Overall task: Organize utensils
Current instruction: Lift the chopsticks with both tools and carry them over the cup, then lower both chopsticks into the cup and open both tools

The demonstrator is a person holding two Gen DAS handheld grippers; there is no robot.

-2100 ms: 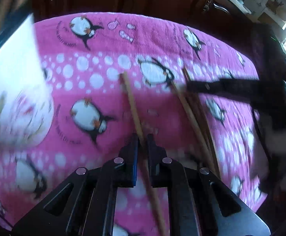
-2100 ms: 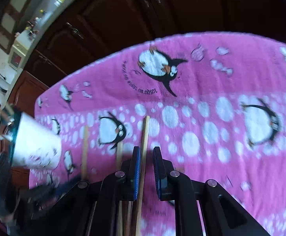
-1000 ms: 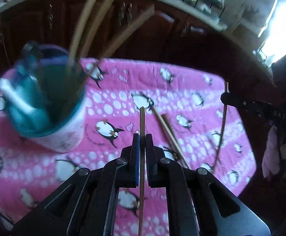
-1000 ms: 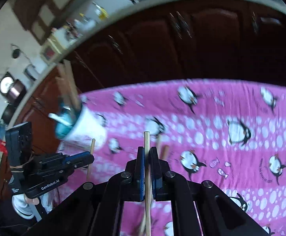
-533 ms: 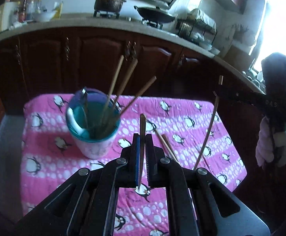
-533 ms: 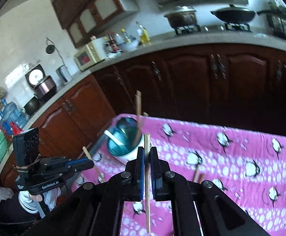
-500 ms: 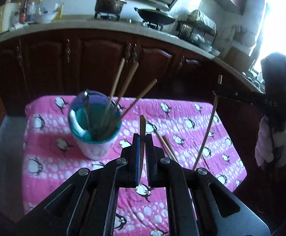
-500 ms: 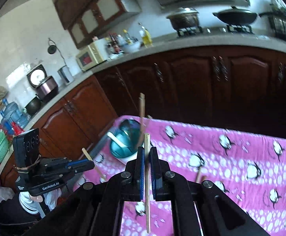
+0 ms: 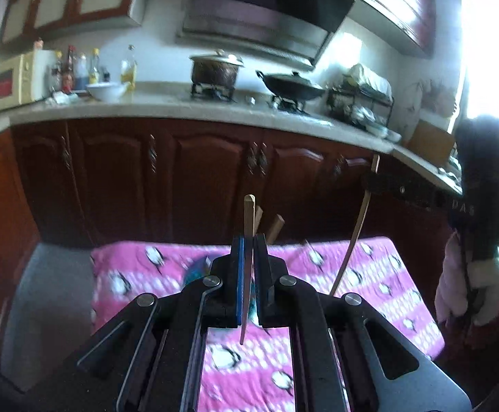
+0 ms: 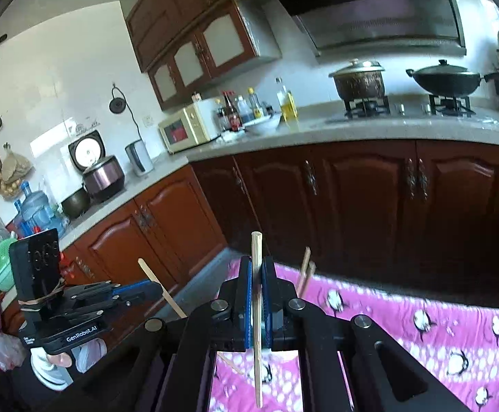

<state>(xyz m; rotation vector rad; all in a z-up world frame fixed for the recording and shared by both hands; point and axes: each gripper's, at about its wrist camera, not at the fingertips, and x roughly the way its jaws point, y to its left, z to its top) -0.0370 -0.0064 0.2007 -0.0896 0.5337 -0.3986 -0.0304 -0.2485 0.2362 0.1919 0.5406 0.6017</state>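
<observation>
Claws (image 9: 246, 250) (image 10: 256, 274) (both clamped) on chopsticks (image 9: 248, 226) (image 10: 257, 295)

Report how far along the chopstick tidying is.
Done: some chopsticks already poke up from the cup, which sits mostly hidden behind the jaws. In hand: the left hand-held gripper and the right hand-held gripper each clamp one chopstick above the pink cloth. Left: dropping both in; any others are hidden.
</observation>
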